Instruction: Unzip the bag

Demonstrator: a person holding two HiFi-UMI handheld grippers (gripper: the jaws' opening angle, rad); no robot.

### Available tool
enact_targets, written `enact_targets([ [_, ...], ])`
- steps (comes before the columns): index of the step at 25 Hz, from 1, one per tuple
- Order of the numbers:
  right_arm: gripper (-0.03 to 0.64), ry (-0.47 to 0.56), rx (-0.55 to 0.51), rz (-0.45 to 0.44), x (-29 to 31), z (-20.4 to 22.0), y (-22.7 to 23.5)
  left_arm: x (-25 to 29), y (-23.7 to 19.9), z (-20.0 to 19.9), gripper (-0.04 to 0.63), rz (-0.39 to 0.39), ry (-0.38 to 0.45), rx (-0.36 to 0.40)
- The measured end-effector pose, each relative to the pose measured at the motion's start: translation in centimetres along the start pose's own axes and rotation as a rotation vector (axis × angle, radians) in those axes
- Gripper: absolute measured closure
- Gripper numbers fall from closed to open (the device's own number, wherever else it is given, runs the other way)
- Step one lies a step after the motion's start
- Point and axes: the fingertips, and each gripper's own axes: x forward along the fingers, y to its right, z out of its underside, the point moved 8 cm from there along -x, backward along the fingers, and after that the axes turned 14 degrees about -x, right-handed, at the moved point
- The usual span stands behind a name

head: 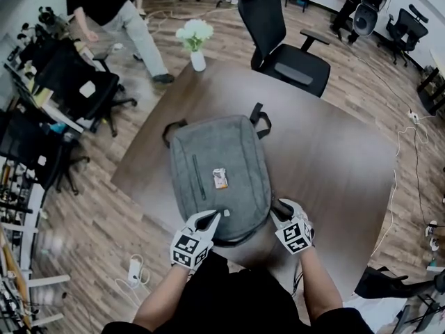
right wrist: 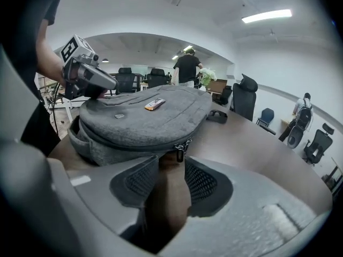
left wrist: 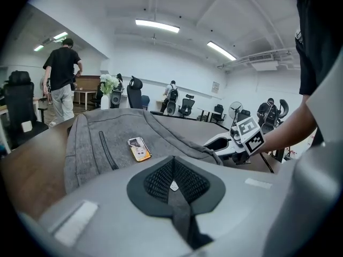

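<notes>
A grey backpack point(head: 219, 172) lies flat on the brown table point(head: 334, 165), with a small orange tag point(head: 220, 178) on its top. My left gripper point(head: 212, 216) is shut, its tips resting on the bag's top near the front edge; in the left gripper view point(left wrist: 173, 165) the jaws meet over the grey fabric point(left wrist: 107, 138). My right gripper point(head: 278, 206) sits at the bag's front right corner. In the right gripper view its jaws point(right wrist: 171, 164) stand open, and the metal zipper pull point(right wrist: 179, 153) hangs just beyond the fingertips, untouched. The zipper line along the bag point(right wrist: 144, 122) looks closed.
A white vase of flowers point(head: 195, 40) stands at the table's far edge, with a black office chair point(head: 285, 47) behind it. A person point(head: 118, 12) walks at the far left near more chairs point(head: 76, 82). A white power strip point(head: 134, 270) lies on the floor.
</notes>
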Motion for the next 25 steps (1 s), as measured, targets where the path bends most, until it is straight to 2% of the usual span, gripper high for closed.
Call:
enact_targets([
  [5,0.430,0.003,-0.072,-0.066,0.8,0.0,1.4,0.2,0.2,0.1,0.578,0.004,-0.008,0.011],
  [11,0.430,0.005,-0.201,-0.185,1.7,-0.7,2.3,0.2,0.4,0.1,0.578,0.016,-0.018,0.017],
  [15,0.479,-0.017,-0.300,-0.228,2.4,-1.0,2.4,0.3,0.6,0.2,0.578,0.021,-0.031,0.035],
  [18,0.489,-0.017,-0.303,-0.246,2.3,-1.2,2.4,0.4,0.7,0.3,0.578,0.022,-0.035,0.047],
  [22,0.558,-0.021,-0.301,-0.229,1.9,-1.0,2.1,0.4,0.7,0.5,0.578,0.020,-0.031,0.047],
  [25,0.569,-0.018,-0.298,-0.222,1.9,-0.9,2.2,0.4,0.8,0.5,0.578,0.020,-0.031,0.051],
])
